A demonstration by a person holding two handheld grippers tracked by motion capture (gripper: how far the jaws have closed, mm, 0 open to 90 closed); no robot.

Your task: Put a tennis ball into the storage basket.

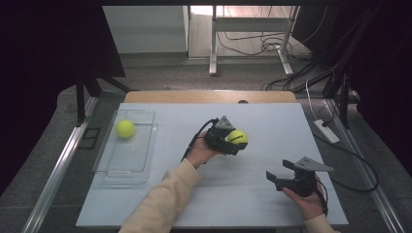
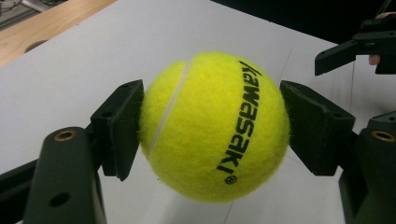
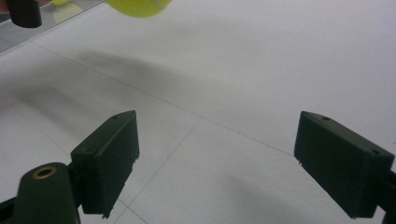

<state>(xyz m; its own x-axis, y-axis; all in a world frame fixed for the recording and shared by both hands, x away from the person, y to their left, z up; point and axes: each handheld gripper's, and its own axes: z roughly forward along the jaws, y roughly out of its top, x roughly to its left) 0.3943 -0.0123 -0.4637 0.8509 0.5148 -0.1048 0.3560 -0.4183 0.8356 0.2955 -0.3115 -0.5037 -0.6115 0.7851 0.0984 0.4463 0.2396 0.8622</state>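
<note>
A yellow Kawasaki tennis ball (image 2: 213, 126) was pinched between the jaws of the left gripper (image 1: 228, 137), held above the white table (image 1: 272, 121). The clear plastic tray (image 1: 109, 165) lay well to the left of it, with a second tennis ball (image 1: 125, 128) inside. The right gripper (image 1: 278, 179) was kept spread and empty, farther from the tray.

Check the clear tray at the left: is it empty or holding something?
Holding something: one tennis ball lies inside the clear tray, near its far end.
</note>
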